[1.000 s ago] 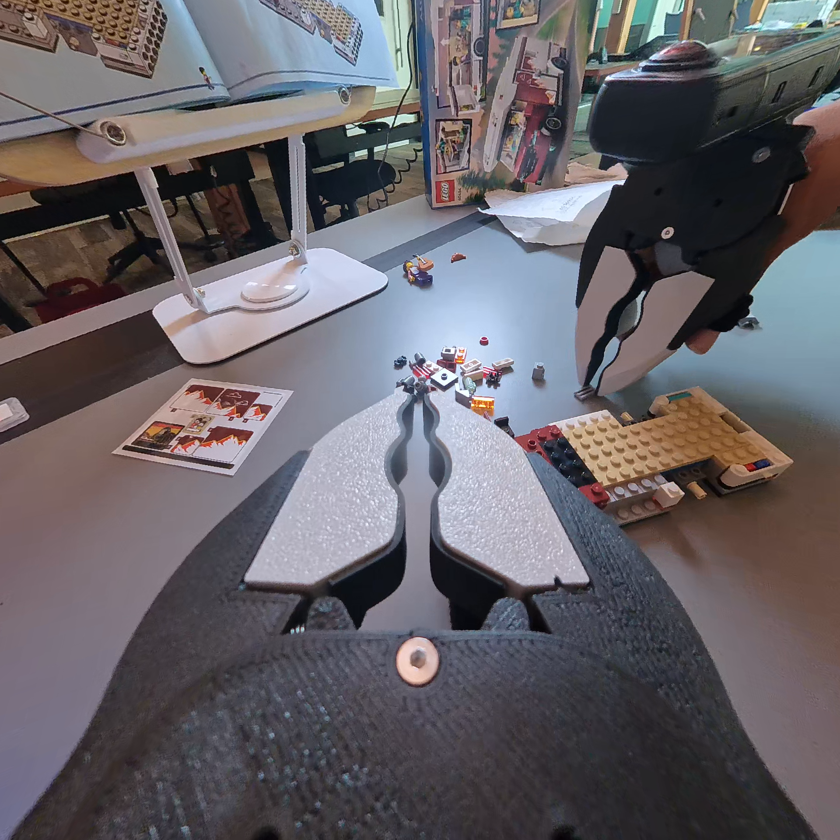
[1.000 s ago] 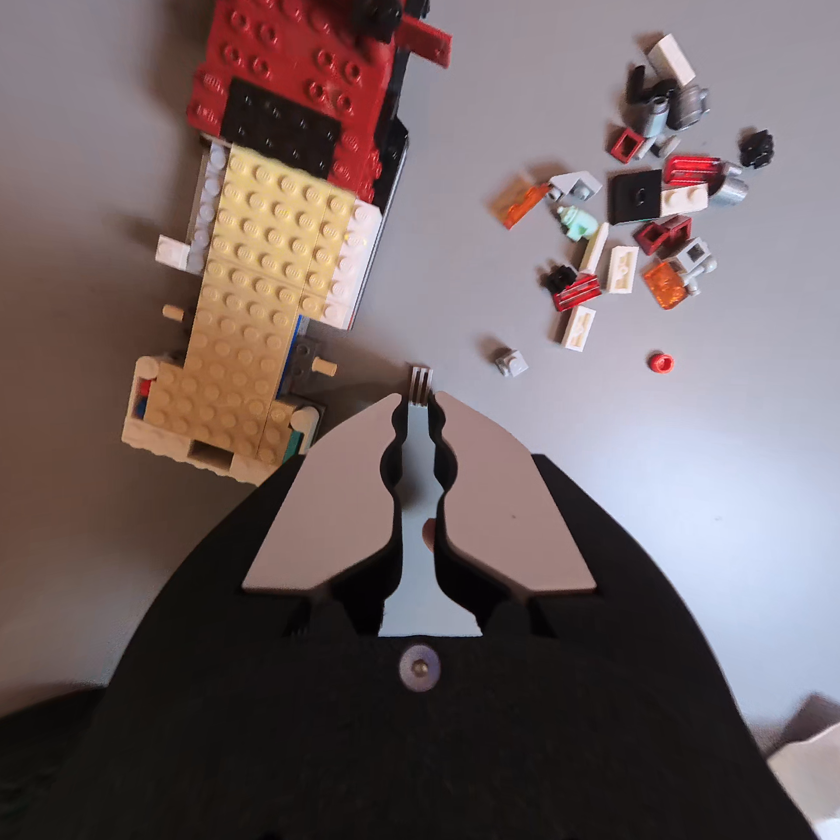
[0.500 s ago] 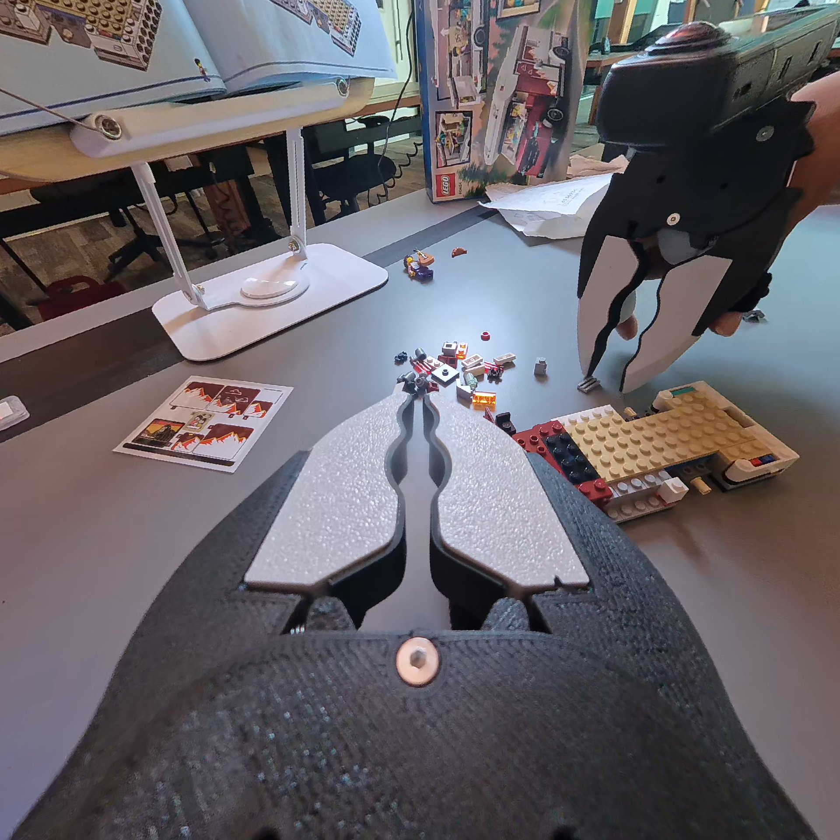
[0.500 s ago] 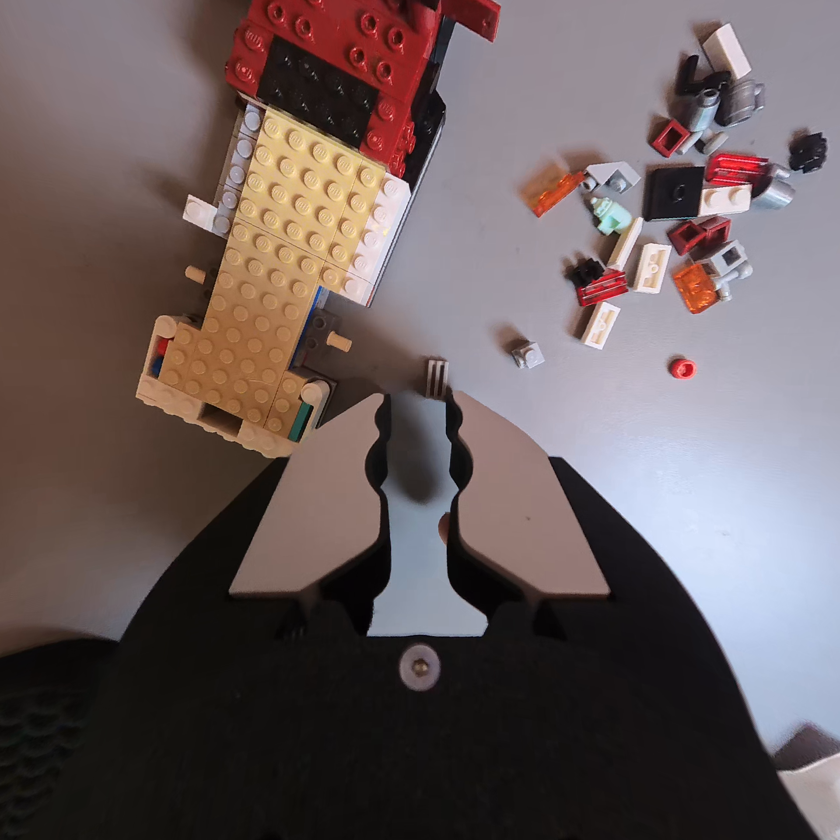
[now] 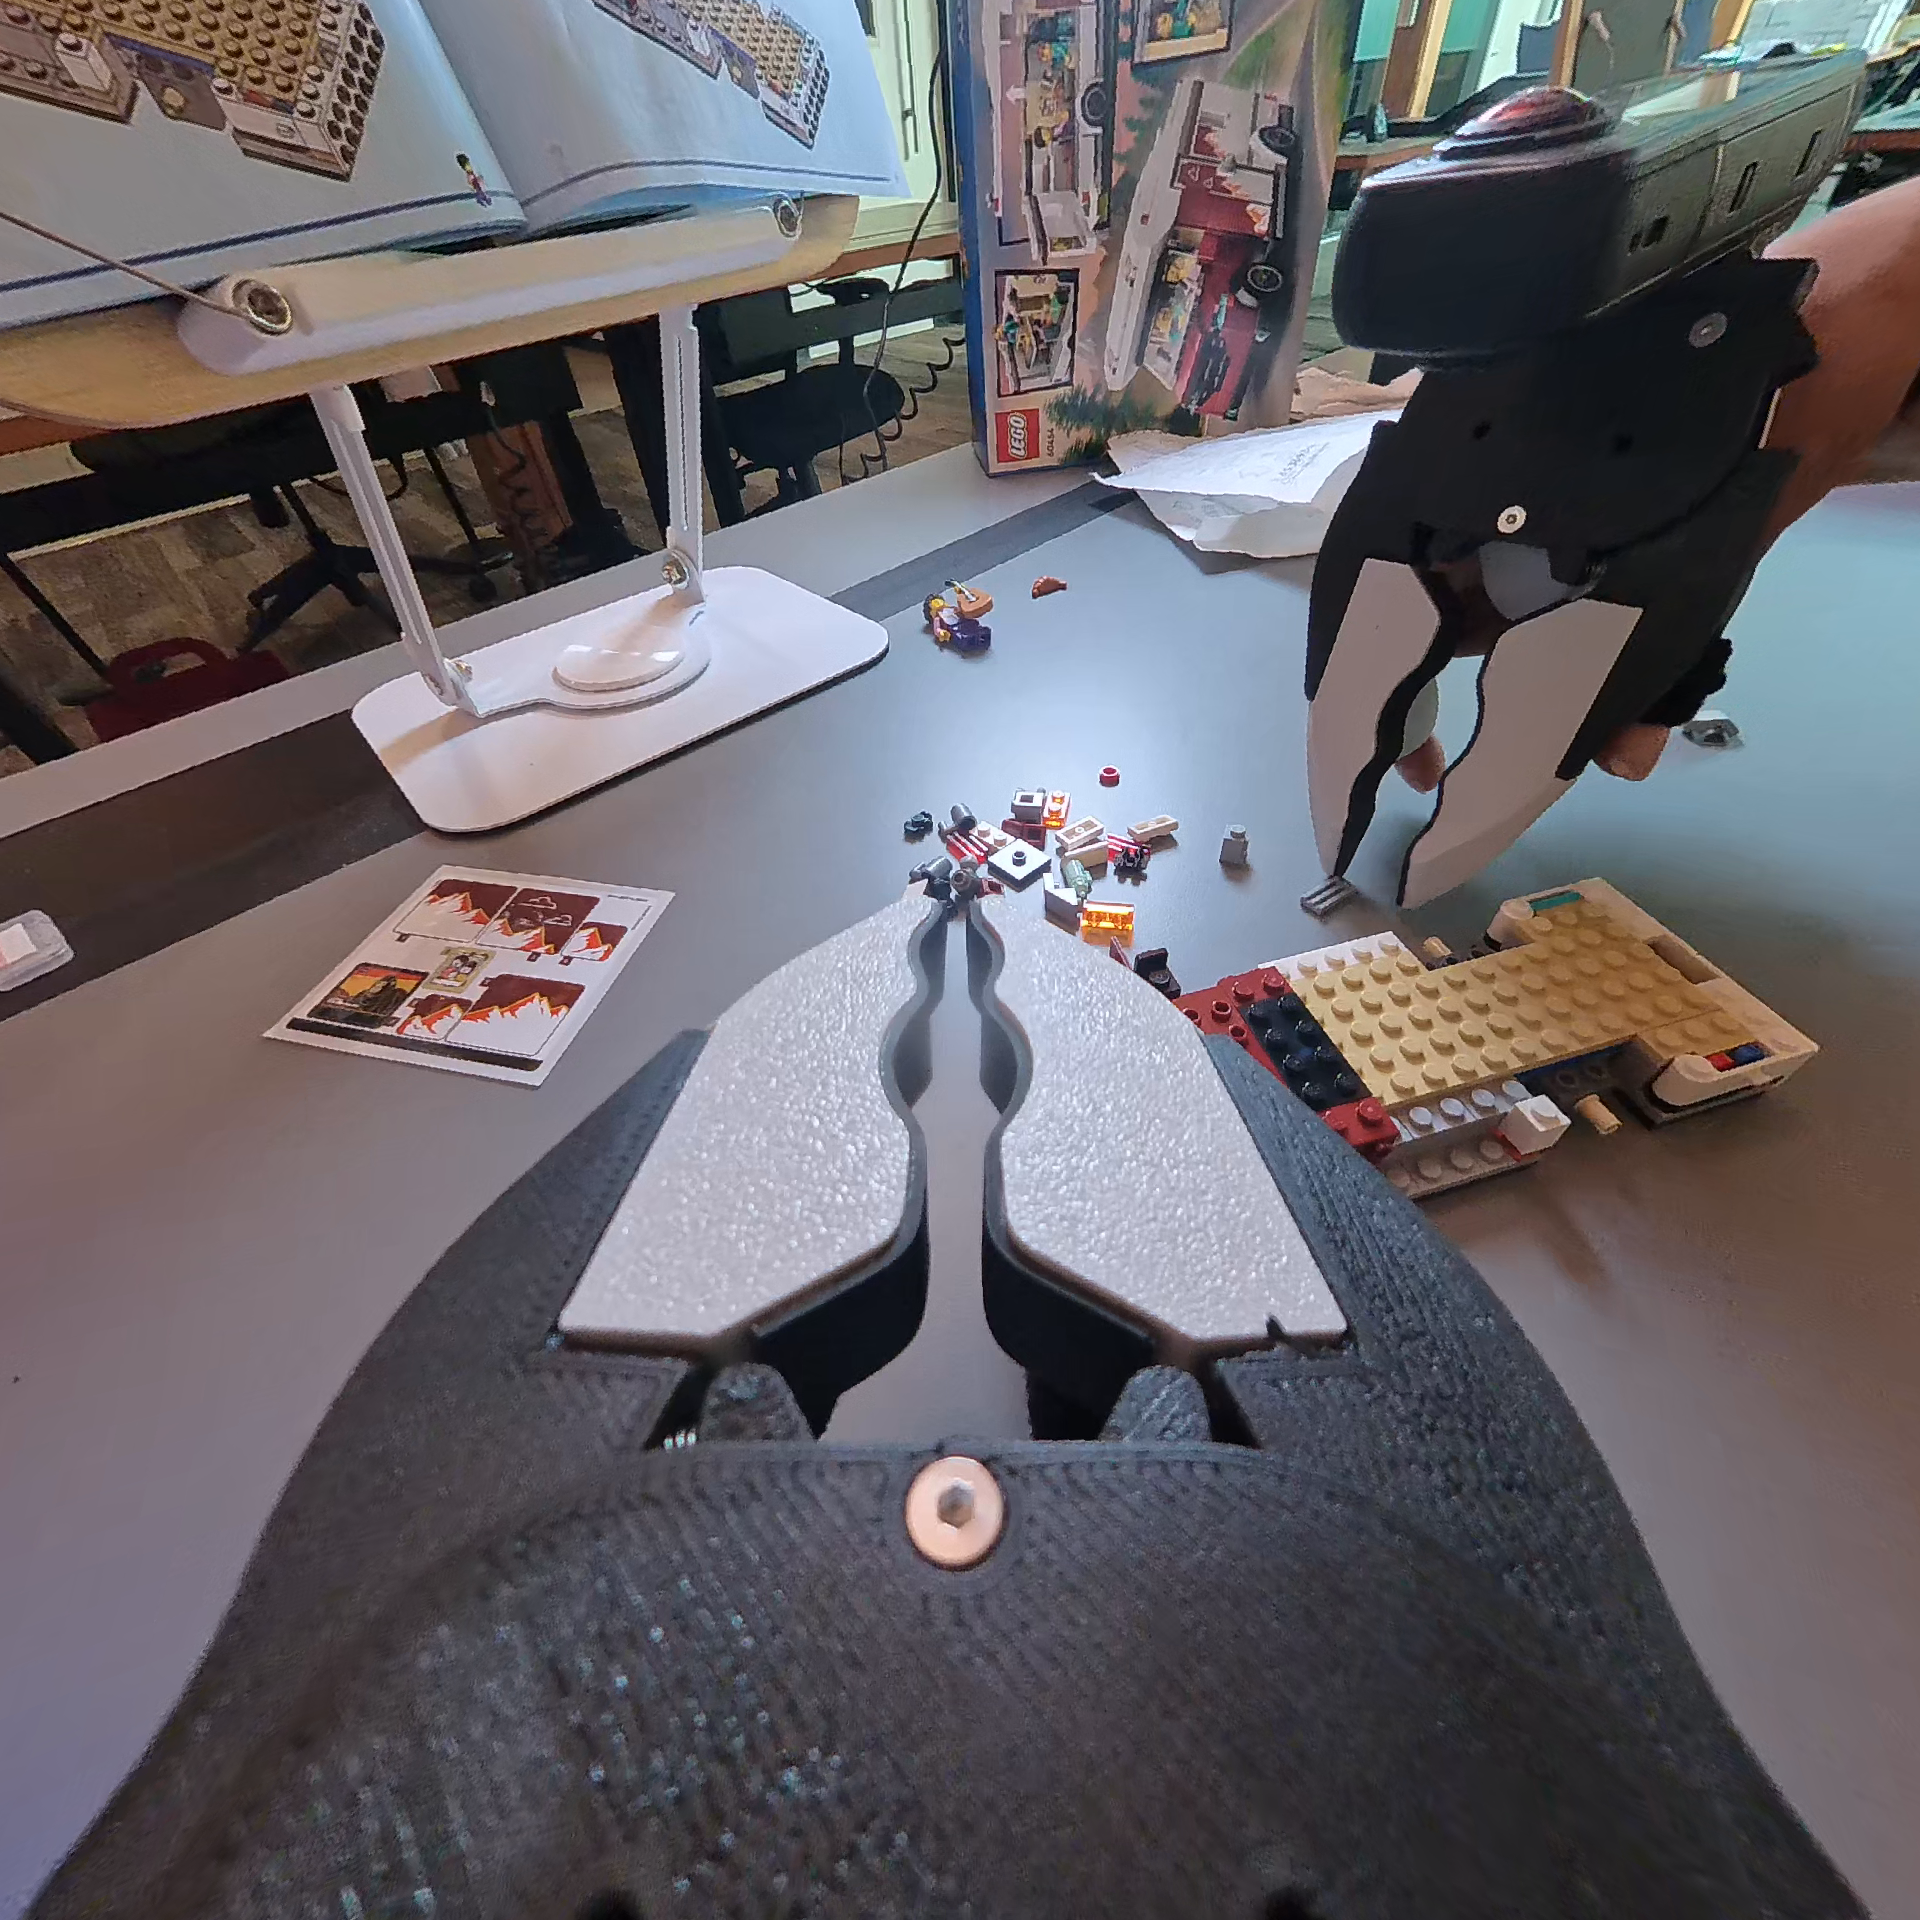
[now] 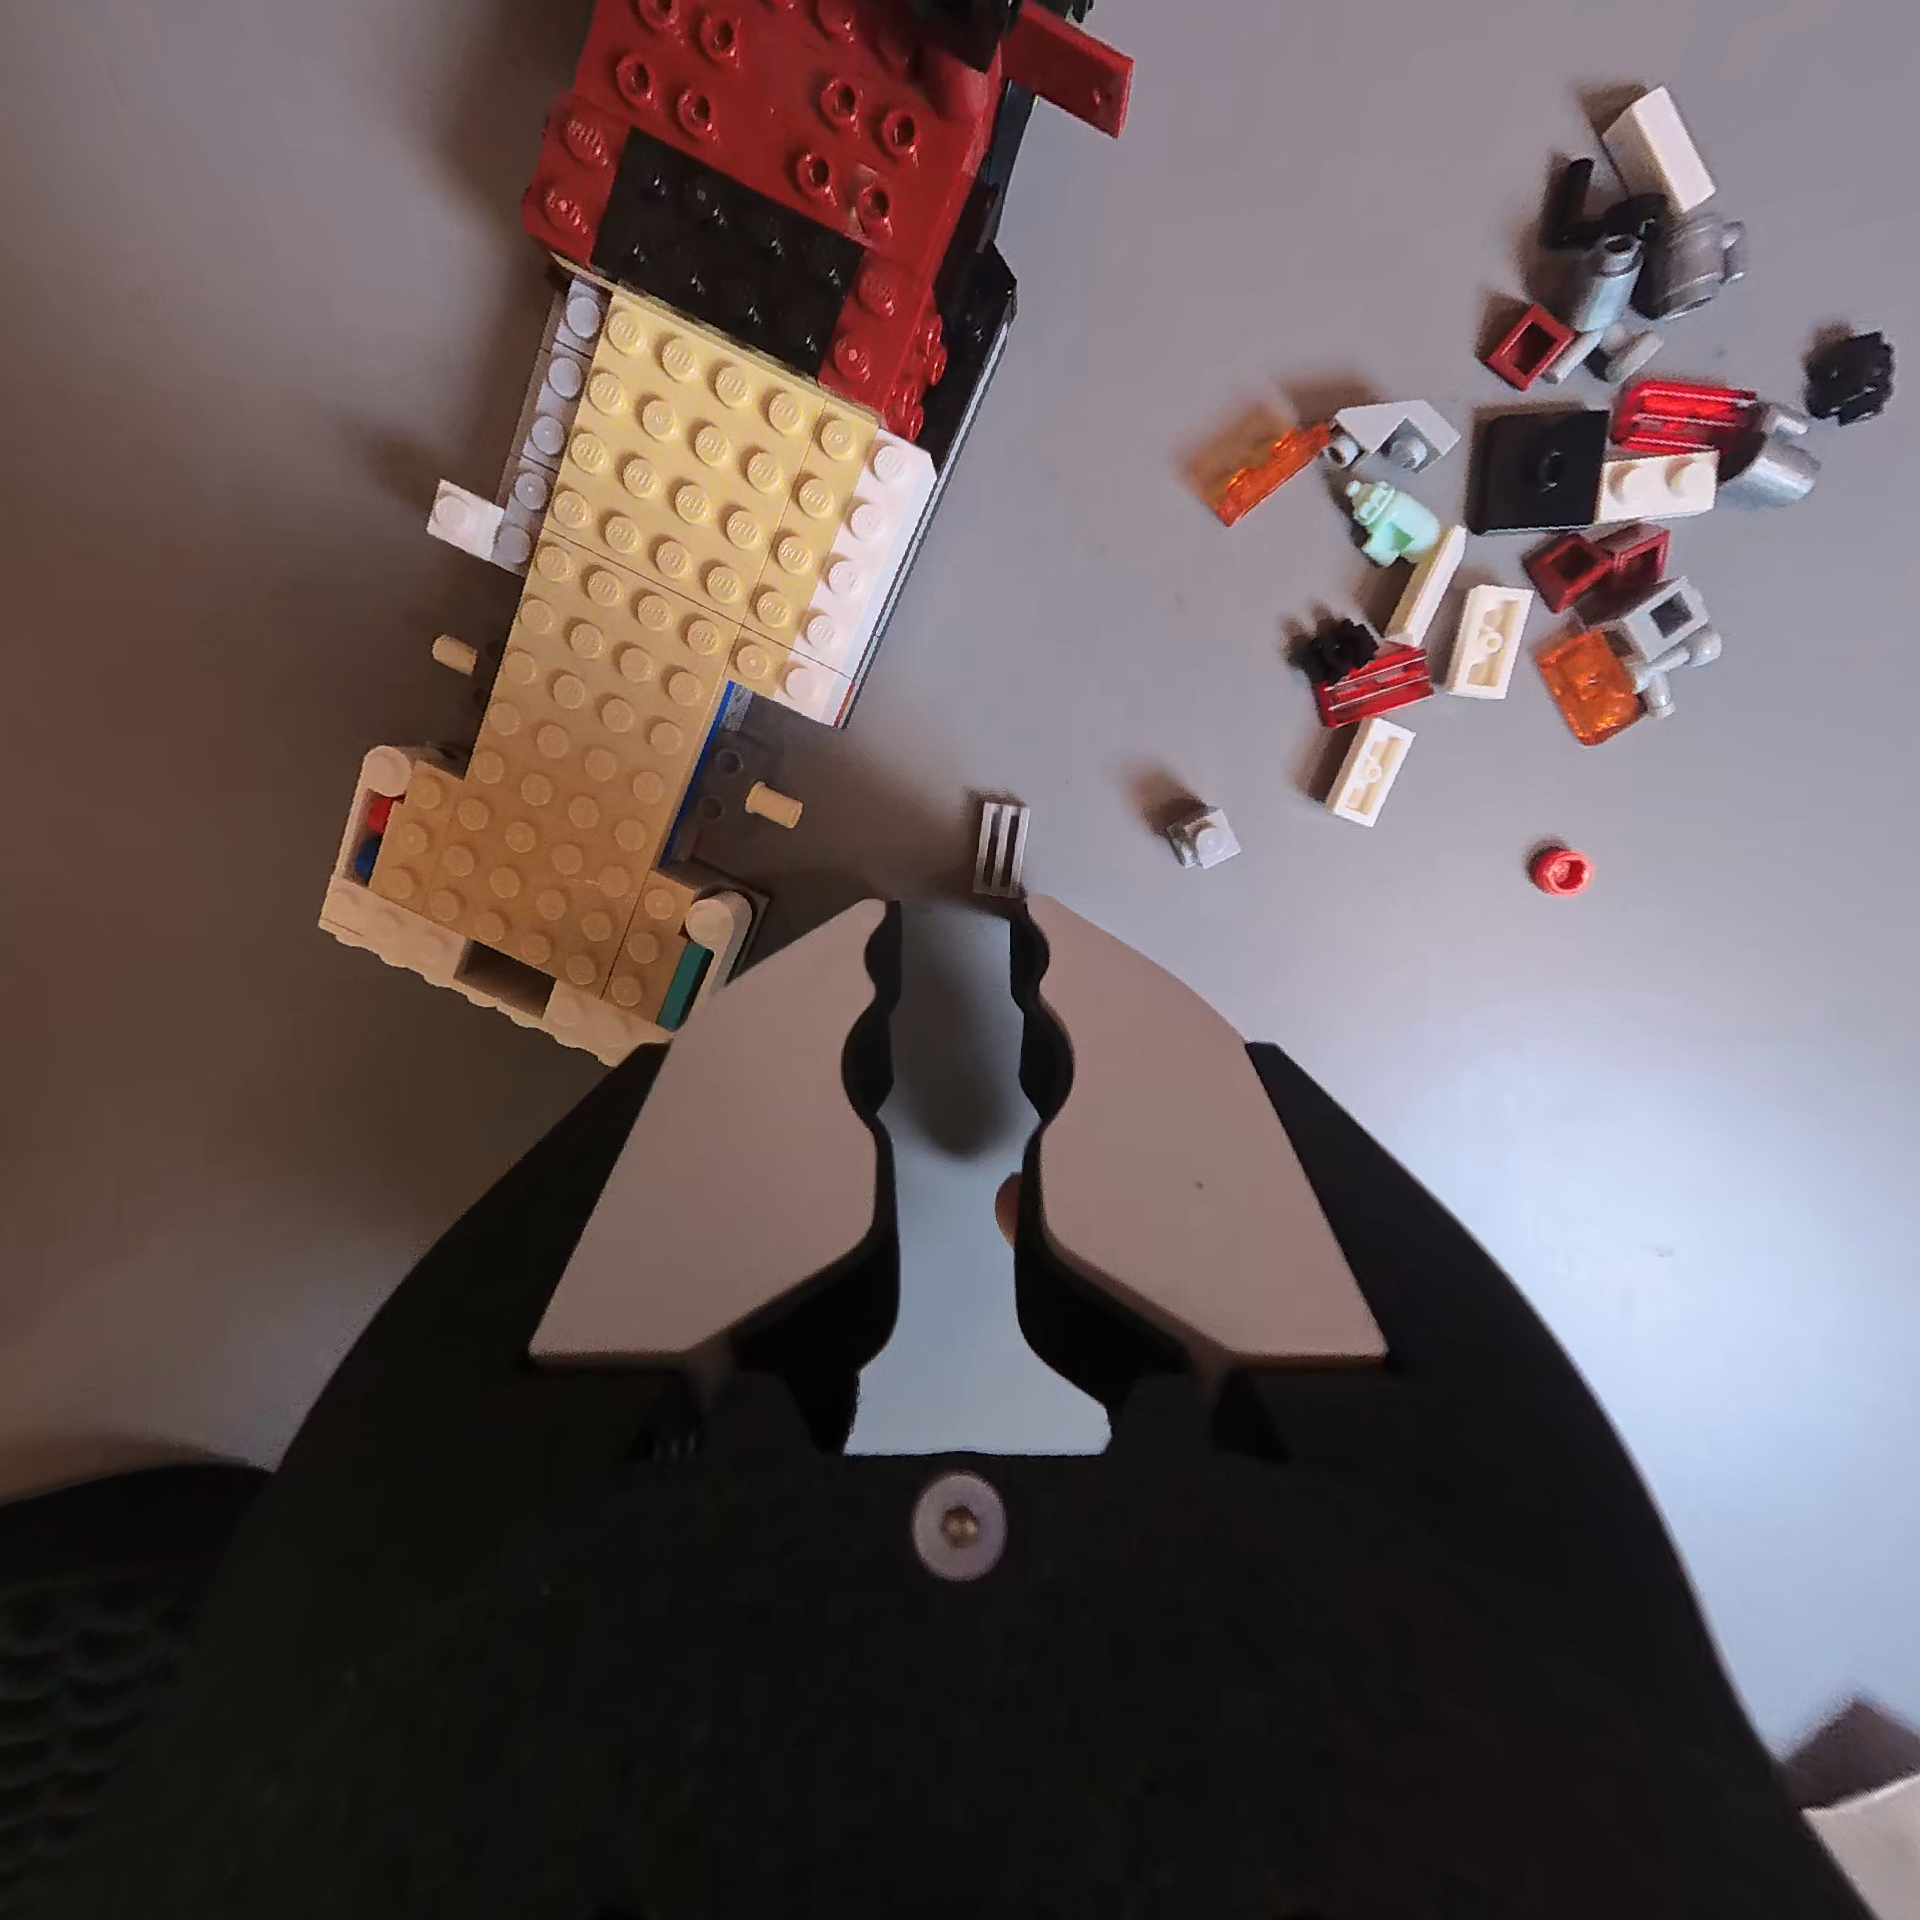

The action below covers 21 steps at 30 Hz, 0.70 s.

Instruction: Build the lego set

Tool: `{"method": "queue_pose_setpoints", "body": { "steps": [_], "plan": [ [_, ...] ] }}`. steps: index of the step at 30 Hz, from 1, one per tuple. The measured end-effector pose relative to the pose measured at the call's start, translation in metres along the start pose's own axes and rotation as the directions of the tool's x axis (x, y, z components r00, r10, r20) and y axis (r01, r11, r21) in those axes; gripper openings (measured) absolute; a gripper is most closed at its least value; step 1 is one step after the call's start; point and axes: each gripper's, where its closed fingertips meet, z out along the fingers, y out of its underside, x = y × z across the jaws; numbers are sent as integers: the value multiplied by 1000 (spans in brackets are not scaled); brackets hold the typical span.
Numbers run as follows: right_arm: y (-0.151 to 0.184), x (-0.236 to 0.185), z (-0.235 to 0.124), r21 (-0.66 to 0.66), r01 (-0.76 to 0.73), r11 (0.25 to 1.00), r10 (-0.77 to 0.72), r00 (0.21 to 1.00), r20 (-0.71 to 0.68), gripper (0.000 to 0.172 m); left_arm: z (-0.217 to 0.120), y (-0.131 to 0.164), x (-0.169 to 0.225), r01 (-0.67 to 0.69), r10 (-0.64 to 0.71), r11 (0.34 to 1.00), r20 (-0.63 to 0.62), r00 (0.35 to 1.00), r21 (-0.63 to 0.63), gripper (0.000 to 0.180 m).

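The part-built model (image 5: 1496,1008), tan plates on a dark red and black base, lies on the grey table; it also shows in the right wrist view (image 6: 644,582). A pile of small loose pieces (image 5: 1060,842) lies beside it, at the upper right in the right wrist view (image 6: 1538,499). My right gripper (image 6: 954,909) is open and empty, pointing down at the table. A small grey grille tile (image 6: 1003,847) lies flat just ahead of its right fingertip, not in the grasp. The left wrist view shows this gripper (image 5: 1380,891) and the tile (image 5: 1328,896) too. My left gripper (image 5: 951,904) is shut, raised over the table short of the pile.
A white book stand (image 5: 623,665) carries the open instruction booklet at the back left. A sticker sheet (image 5: 468,971) lies left of my left gripper. The set's box (image 5: 1132,229) and crumpled paper (image 5: 1247,488) stand at the back. A grey 1x1 piece (image 6: 1203,836) and a red stud (image 6: 1562,868) lie apart.
My right gripper's fingers, nearly together at the grille tile a second ago, have opened. The tile now lies free on the table. My left gripper has not moved.
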Motion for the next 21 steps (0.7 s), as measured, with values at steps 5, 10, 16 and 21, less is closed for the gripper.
{"method": "queue_pose_setpoints", "body": {
  "steps": [5, 10, 16, 21],
  "plan": [
    [-2, 5, 1, -36, 109, 993, -109, 994, -5, 11, 0, 1, -1, 2, -2, 1000, -1, 1000, -3, 4],
    [-7, 20, 0, -54, 231, 971, -236, 968, -88, 3, 0, 2, -3, 7, -7, 1000, 2, 1000, -4, 4],
    [-12, 12, -9, 57, 181, 982, -177, 982, -62, 14, 1, 2, -2, 23, -23, 1000, -15, 1000, -2, 4],
    [-15, 6, -2, 77, 143, 987, -143, 990, -11, 16, 2, 3, 2, 19, -19, 1000, -32, 999, -8, 3]
  ]
}}
